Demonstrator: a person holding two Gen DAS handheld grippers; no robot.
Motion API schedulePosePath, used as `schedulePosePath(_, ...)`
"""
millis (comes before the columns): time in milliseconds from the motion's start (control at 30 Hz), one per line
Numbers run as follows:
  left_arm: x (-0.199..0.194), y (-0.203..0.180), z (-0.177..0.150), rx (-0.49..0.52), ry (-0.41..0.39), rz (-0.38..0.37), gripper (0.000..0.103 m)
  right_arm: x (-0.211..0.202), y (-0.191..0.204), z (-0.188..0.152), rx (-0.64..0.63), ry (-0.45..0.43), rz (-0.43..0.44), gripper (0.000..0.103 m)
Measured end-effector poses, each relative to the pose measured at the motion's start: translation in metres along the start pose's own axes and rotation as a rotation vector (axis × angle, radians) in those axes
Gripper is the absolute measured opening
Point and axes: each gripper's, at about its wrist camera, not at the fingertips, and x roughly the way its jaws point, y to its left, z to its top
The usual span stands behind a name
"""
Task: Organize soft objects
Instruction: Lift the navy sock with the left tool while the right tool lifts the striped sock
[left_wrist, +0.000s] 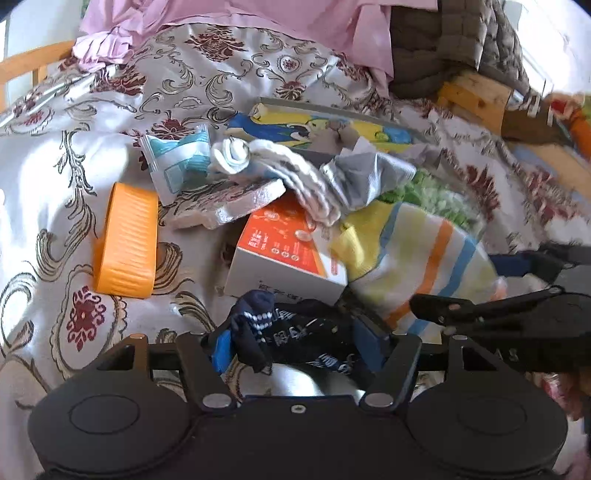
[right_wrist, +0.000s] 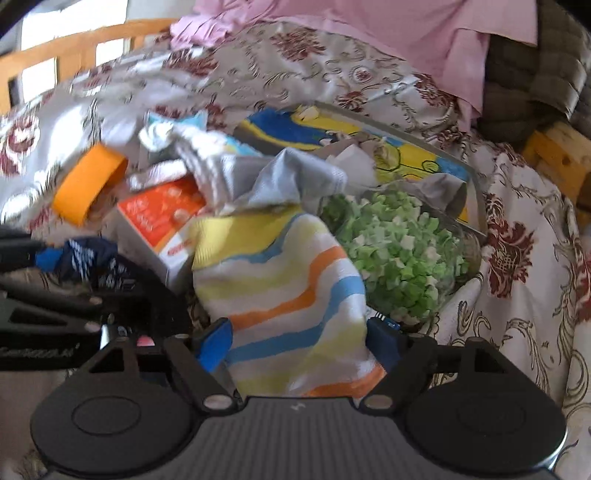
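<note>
Between the fingers of my left tool (left_wrist: 295, 332), in the left wrist view, a navy sock (left_wrist: 295, 332) hangs bunched and limp, so I read that tool as clenched on it. It looks light and floppy; the pinch sits on a crumpled fold near the middle, and both ends droop, which I judge could snag on the orange-and-white box (left_wrist: 284, 254) just behind it. Beyond lie a grey-and-white sock (left_wrist: 332, 184), a foam piece (left_wrist: 229, 206), a wipes packet (left_wrist: 173, 162) and an orange plastic piece (left_wrist: 125, 243), all on the patterned bedspread (left_wrist: 74, 155). My right tool (left_wrist: 491, 306) enters from the right edge beside the striped sock (left_wrist: 417, 258).

Over in the right wrist view, my right tool (right_wrist: 299, 343) grips that striped sock (right_wrist: 288, 280), its blue pads (right_wrist: 214, 347) closed against either side of the cloth. The knit looks thick, soft and grippy rather than slippery, and nothing about it seems fragile. Its cuff end rests on the box (right_wrist: 159, 218), touching the bag of green pieces (right_wrist: 399, 251). I would judge a hold nearer the cuff would carry it with less dangling. The left tool (right_wrist: 48, 291) with the navy sock (right_wrist: 96, 266) shows at the left.
</note>
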Motion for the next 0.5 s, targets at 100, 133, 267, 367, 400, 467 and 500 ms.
schedulePosePath(100,0.010,0.000,-0.002,0.041,0.033,0.052,0.054,0.006,0.007,-0.002,-0.042,0.017,-0.015,0.084)
schedulePosePath(133,0.012,0.000,-0.002,0.046,0.036,0.066,0.053,0.007,0.010,-0.003,-0.064,0.019,-0.028,0.084)
schedulePosePath(267,0.013,0.003,-0.002,0.049,0.033,0.086,0.043,0.011,0.023,-0.006,-0.145,0.023,-0.075,0.080)
schedulePosePath(367,0.011,0.003,-0.003,0.060,0.028,0.101,0.035,0.011,0.022,-0.006,-0.147,0.013,-0.098,0.058)
schedulePosePath(400,0.011,0.003,-0.004,0.062,0.025,0.104,0.032,0.009,0.020,-0.005,-0.133,0.008,-0.105,0.047)
schedulePosePath(467,0.009,0.003,-0.004,0.064,0.015,0.105,0.028,0.007,0.013,-0.003,-0.090,0.001,-0.093,0.043)
schedulePosePath(500,0.008,0.003,-0.004,0.063,0.012,0.104,0.026,0.005,0.010,-0.003,-0.074,-0.001,-0.083,0.040)
